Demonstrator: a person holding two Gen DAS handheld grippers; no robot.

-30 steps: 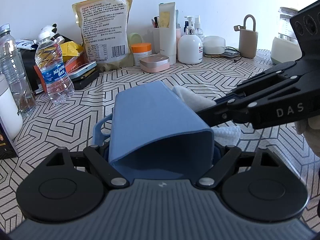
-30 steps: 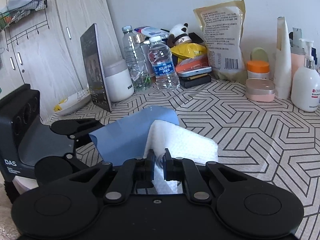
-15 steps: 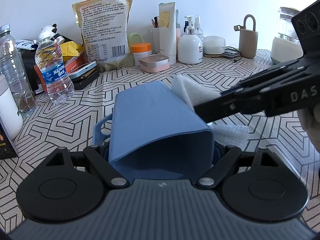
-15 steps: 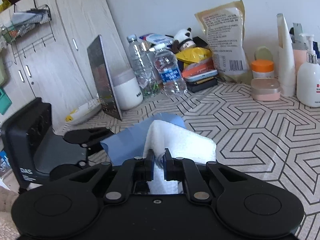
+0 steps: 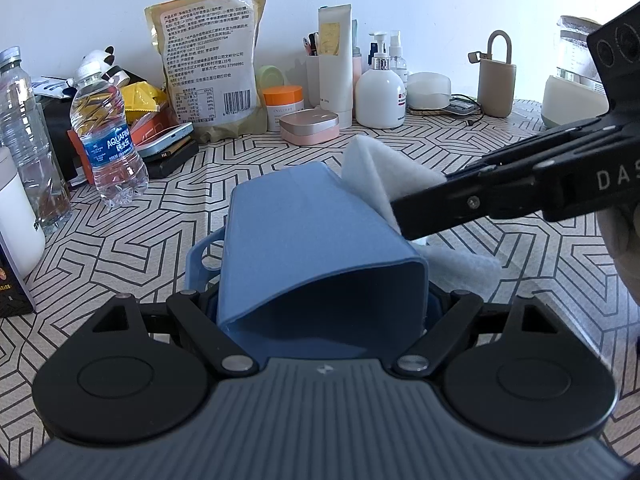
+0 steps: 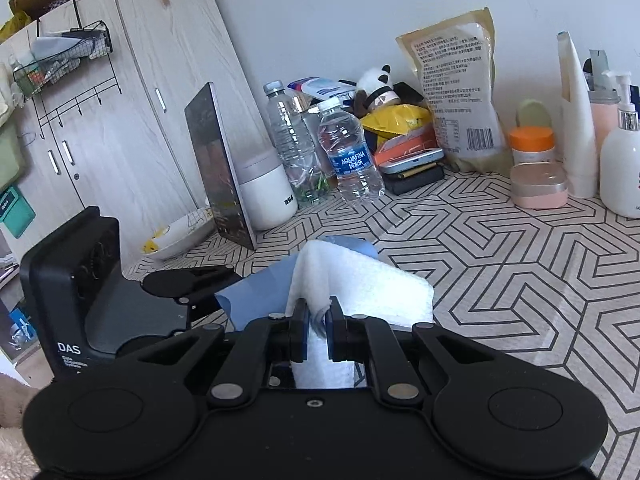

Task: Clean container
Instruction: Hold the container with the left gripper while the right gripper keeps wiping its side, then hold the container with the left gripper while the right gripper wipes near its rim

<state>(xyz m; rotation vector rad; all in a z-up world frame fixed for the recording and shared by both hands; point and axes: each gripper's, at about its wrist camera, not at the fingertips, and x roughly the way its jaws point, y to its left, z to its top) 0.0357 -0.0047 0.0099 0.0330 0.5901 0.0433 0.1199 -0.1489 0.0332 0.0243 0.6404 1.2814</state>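
Observation:
A blue square container (image 5: 316, 236) lies on its side between the fingers of my left gripper (image 5: 320, 300), open end toward the camera, with a loop handle on its left. The left gripper is shut on it. My right gripper (image 6: 317, 316) is shut on a folded white cloth (image 6: 360, 284), and reaches in from the right in the left wrist view. The cloth (image 5: 380, 172) rests against the container's upper right side. In the right wrist view only part of the container (image 6: 260, 296) shows behind the cloth.
The patterned tablecloth (image 5: 480, 152) carries clutter along the back wall: water bottles (image 5: 106, 136), a snack bag (image 5: 208, 68), an orange-lidded jar (image 5: 284, 104), a pink case (image 5: 309, 125), a pump bottle (image 5: 379, 92). A tablet (image 6: 218, 168) and a white jar (image 6: 266, 192) stand at the left.
The right gripper has lifted the cloth up and back along the container's right side, from low beside it to its upper edge. The left gripper and container have stayed put.

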